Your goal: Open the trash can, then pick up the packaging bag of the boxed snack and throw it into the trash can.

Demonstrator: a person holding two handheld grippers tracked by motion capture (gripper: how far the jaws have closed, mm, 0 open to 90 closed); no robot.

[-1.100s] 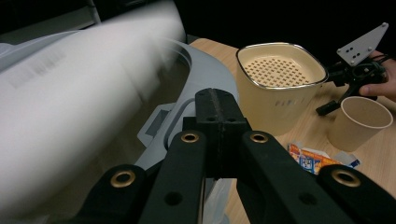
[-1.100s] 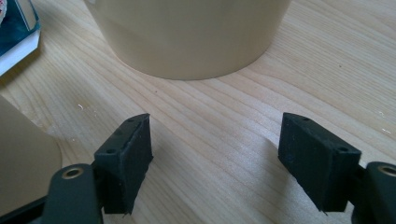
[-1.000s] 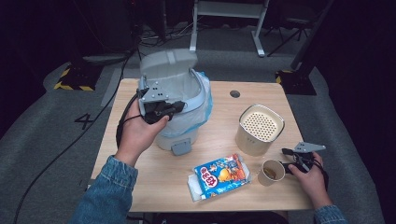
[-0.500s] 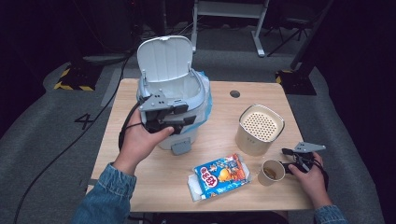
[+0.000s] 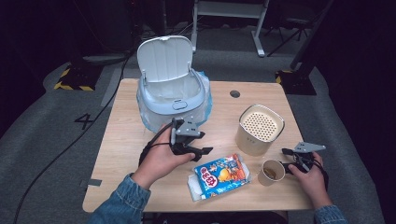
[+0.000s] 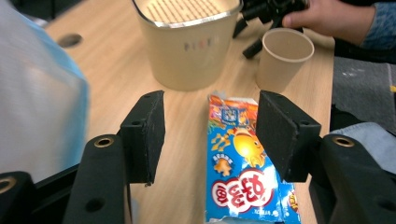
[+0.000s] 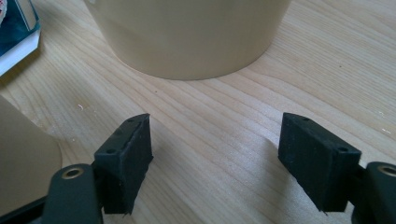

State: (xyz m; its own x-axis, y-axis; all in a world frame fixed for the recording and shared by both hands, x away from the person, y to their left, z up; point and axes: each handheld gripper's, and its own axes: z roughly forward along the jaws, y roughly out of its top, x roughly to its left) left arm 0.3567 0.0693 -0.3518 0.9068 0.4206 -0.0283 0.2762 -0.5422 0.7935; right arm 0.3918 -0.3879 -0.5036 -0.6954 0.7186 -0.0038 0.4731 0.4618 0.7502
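A pale blue bin with a blue liner stands at the back left of the table, its lid up. My left gripper hovers in front of it, just above the table. Its jaws have just been opening and hold nothing. Past its open jaws, in the left gripper view, my left gripper looks onto a blue and orange snack bag lying flat. The snack bag is near the front edge. My right gripper rests at the right beside a paper cup, open and empty.
A beige container with a perforated top stands right of centre, close ahead of my right gripper and seen as a beige wall. The paper cup stands beside it. A cable hole sits near the table's back edge.
The bin's lid has swung from tilted over the opening to fully upright. My left gripper left the lid, came down toward the snack bag, and opened. The right hand has stayed still.
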